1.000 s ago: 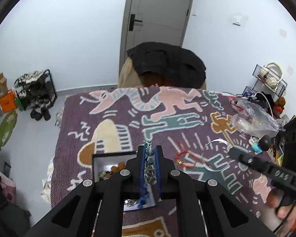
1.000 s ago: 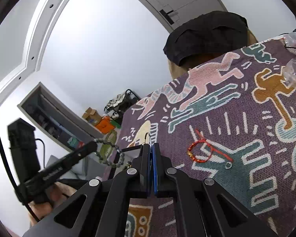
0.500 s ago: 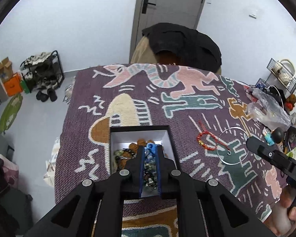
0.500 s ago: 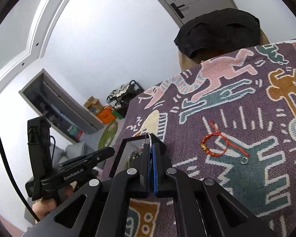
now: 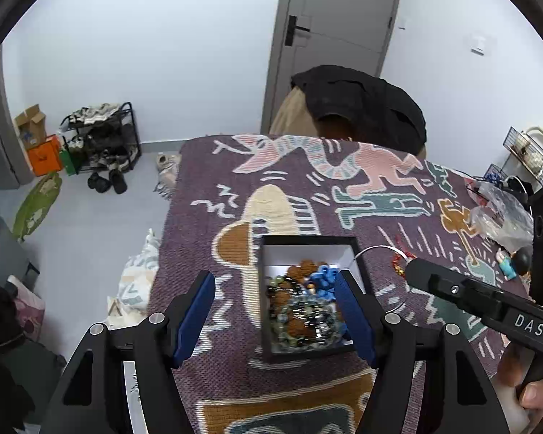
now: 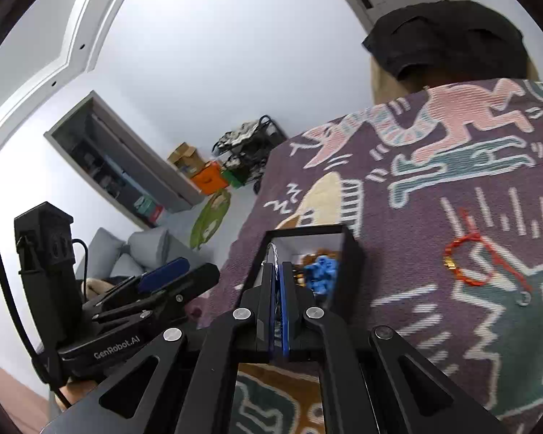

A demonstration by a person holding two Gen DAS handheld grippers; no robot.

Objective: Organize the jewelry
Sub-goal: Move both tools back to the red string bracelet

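Note:
A black box [image 5: 358, 264] with a white inside sits on the patterned cloth and holds several bracelets. My left gripper [image 5: 273, 276] hangs over it, its jaws opening and nothing pressed between the blue pads. The green beaded bracelet [image 5: 304, 320] lies loose in the box beneath them. My right gripper [image 6: 277, 266] is shut on a thin silver bangle [image 6: 271, 249] at the box's near left corner. In the left wrist view the right gripper [image 5: 412, 271] comes in from the right, with the silver bangle [image 5: 376, 249] arcing beside the box. A red string bracelet [image 6: 467, 264] lies on the cloth to the right.
A small silver ring [image 6: 522, 298] lies near the red string. A crumpled plastic bag [image 5: 499, 213] and a little figurine [image 5: 510, 264] sit at the table's right. Behind the table stands a chair draped in a black garment [image 5: 362, 108]. The cloth's left edge [image 5: 166, 224] drops to the floor.
The left jaws have gone from shut on the beaded bracelet to wide apart, and the bracelet now lies in the box. Both grippers have moved in over the box.

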